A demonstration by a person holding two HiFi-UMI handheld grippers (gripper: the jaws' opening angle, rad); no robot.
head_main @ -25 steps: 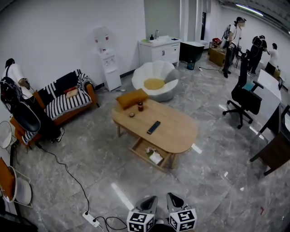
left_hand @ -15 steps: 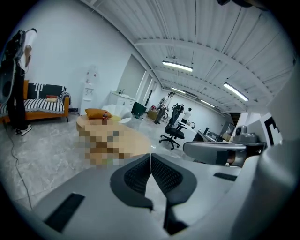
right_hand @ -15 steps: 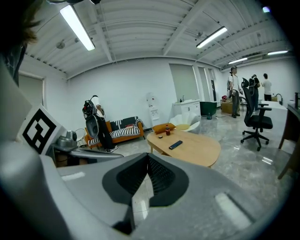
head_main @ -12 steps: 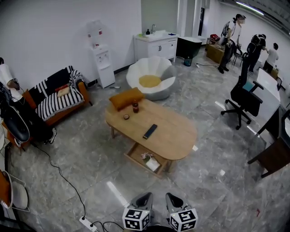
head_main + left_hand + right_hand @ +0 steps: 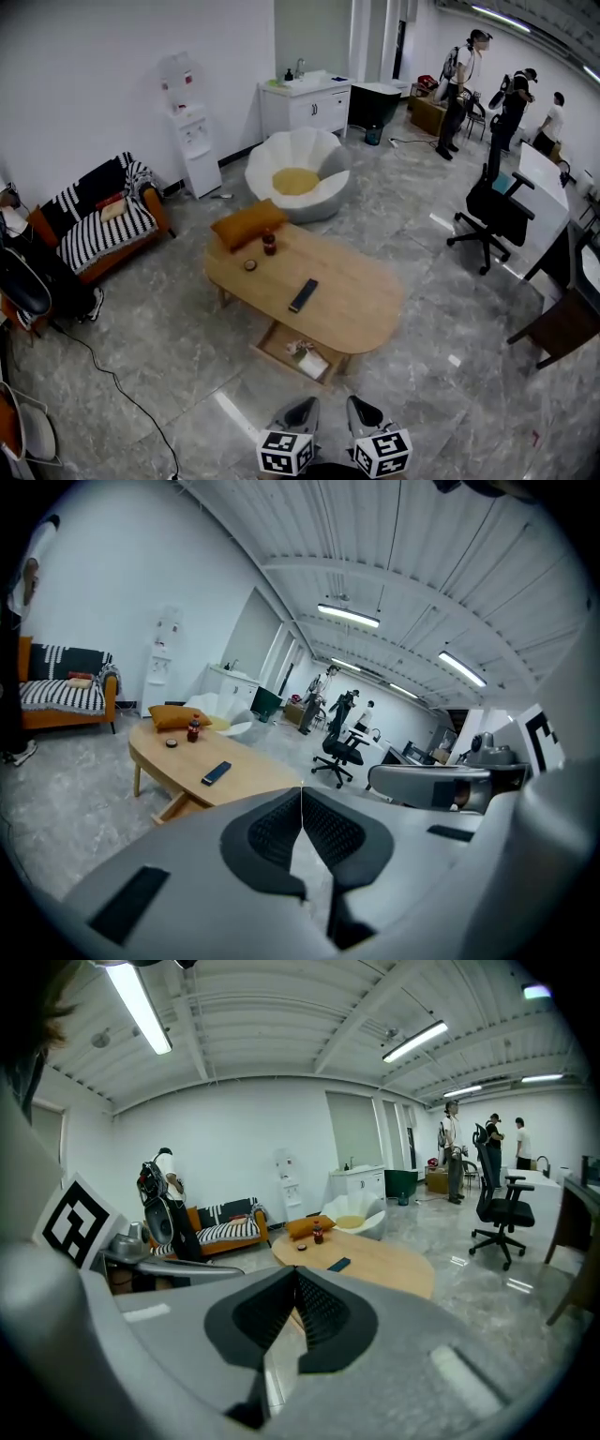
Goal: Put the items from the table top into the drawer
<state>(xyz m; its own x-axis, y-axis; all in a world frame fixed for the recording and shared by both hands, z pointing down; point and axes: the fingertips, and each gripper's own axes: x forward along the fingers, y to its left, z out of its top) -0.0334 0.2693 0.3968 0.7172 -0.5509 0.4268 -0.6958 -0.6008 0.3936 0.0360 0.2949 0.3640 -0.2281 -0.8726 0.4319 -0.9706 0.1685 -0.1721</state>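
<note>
— While the light oval wooden table (image 5: 366, 300) is standing in the middle of the grey floor, what is lying on it, starting from the left?

— A plump orange cushion (image 5: 247, 223) is resting on its far left end. A small round dark object (image 5: 249, 265), too small to identify, is sitting near it. A dark red bottle (image 5: 269, 243) is standing upright just beside that, and a flat black remote (image 5: 303, 294) is lying nearer the middle.

— And the drawer?

— The shallow wooden drawer (image 5: 277, 339) is hanging open under the table's near edge, with a few items lying inside.

— What are the grippers doing?

— The left gripper (image 5: 302, 411) is hovering well apart from the table, its jaws pressing together on nothing. The right gripper (image 5: 359, 411) is hovering just beside it, its jaws likewise meeting at the tips and gripping nothing.
</note>
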